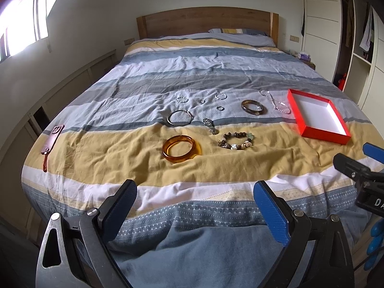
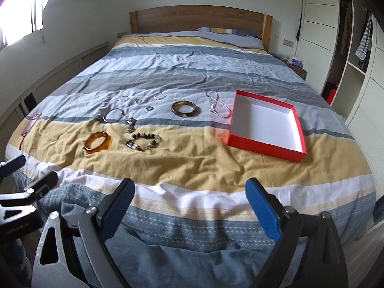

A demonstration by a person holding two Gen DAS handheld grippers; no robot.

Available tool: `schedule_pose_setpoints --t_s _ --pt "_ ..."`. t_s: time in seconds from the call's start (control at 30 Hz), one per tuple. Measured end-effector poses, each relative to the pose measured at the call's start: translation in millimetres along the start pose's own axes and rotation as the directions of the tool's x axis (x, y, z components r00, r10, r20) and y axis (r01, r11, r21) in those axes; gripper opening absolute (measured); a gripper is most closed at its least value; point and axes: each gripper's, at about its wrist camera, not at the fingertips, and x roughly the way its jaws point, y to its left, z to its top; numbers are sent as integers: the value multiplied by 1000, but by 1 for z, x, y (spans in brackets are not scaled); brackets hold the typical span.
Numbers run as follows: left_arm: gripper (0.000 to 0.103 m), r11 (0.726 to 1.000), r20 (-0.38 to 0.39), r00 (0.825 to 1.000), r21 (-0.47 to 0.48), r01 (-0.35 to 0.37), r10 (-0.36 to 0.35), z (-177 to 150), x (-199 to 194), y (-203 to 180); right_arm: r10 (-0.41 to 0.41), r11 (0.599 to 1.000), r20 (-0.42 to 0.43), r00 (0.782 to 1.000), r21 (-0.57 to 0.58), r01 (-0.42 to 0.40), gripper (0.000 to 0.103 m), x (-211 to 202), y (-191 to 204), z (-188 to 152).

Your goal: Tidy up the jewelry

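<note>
A: Both sets of jaws are spread wide. The left gripper [image 1: 195,206] has nothing in it, and the right gripper [image 2: 190,204] has nothing in it too.

B: Why are they so wide?

A: I think they are ready to pick something up. They hang over the near edge of the bed [image 1: 216,168], well away from the jewelry.

B: Where is the jewelry?

A: It is spread out flat on the cover, in the middle. Nothing lies on top of anything else, so each piece can be grabbed by itself. The amber bangle [image 1: 181,148] is nearest. The bead bracelet [image 1: 236,141] is just beside it. Behind them are a thin hoop [image 1: 180,118], a small charm chain [image 1: 209,126], a dark bangle [image 1: 253,107], some little rings [image 1: 201,101] and a silver chain [image 1: 276,102].

B: And the red box [image 1: 319,115]?

A: It sits on the right, near the silver chain. It has no lid on and nothing inside. I think it was put there so the jewelry can go in it.

B: So has the job started?

A: It looks like not yet. Every piece I can see is on the cover.

B: What is that pink thing on the left?

A: A phone [image 1: 53,139]. It lies far from the jewelry, so I guess it is not part of the job.
</note>
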Motion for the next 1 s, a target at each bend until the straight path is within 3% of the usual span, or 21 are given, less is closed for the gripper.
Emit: schedule_pose_setpoints --t_s 0.27,0.47,0.77,0.93,1.0 --pt "96 1000 22 999 -14 -23 23 10 11 10 42 999 -8 999 -29 -42 94 16 9 14" --pt "96 999 -39 999 -35 -2 1 21 31 21 112 993 -52 992 -32 -114 94 33 16 26" --pt "96 995 -93 994 -84 -56 49 41 75 58 179 979 -81 980 -79 -186 92 69 29 49" --pt "75 989 -181 983 -141 -47 21 45 124 82 232 968 -138 963 -60 -242 90 109 30 56" --pt "72 989 -203 979 -144 -40 10 47 142 85 256 962 -169 952 -51 -268 83 132 32 59"
